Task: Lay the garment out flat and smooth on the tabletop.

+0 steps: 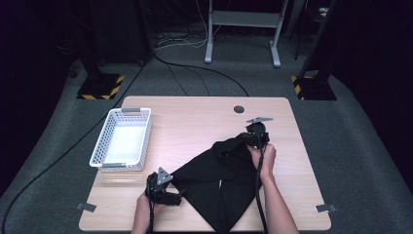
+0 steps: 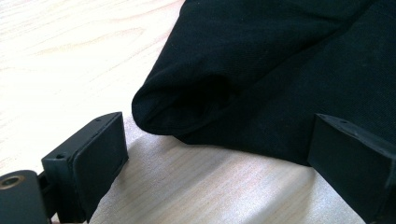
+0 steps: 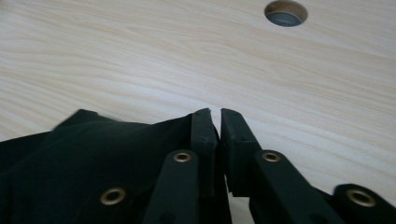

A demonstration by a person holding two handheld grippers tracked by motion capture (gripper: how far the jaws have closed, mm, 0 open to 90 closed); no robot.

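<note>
A black fabric garment [image 1: 219, 180] is seen spread on the light wooden table [image 1: 195, 122], occupying the lower centre of the high view and reaching towards the right of centre.

The right gripper [image 1: 254, 138] is located at the garment's upper right corner. In the right gripper view its jaws are seen almost together, a narrow slit remaining between them, with the garment's edge [image 3: 140, 140] lying against the left jaw; whether cloth is actually pinched cannot be confirmed, as the gap appears bare at the tips.

The left gripper [image 1: 176, 197] is placed at the lower left of the high view, at the garment's left corner. In the left gripper view its jaws are held wide apart, and a rounded fold of the garment [image 2: 187, 102] lies ahead of them, untouched.

A white perforated plastic basket [image 1: 102, 146] is noted at the left of the table, well apart from the garment.
</note>
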